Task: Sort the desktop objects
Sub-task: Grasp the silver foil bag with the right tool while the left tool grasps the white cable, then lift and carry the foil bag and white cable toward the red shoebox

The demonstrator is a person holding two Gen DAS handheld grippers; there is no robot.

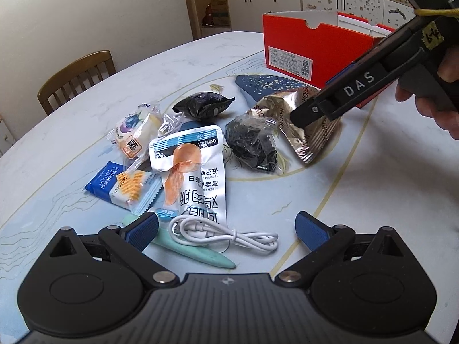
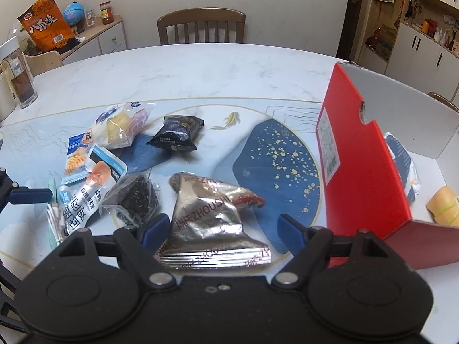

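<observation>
Though crinkled, silver foil pouch (image 2: 213, 223)

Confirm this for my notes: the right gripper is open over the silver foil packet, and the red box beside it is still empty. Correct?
Not quite. The right gripper is open, jaws either side of the silver foil packet, but the red box is not empty: the right wrist view shows a wrapped packet and a tan roll already inside it.

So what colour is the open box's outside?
Red, with a white inside; the box shows best in the right wrist view.
</observation>
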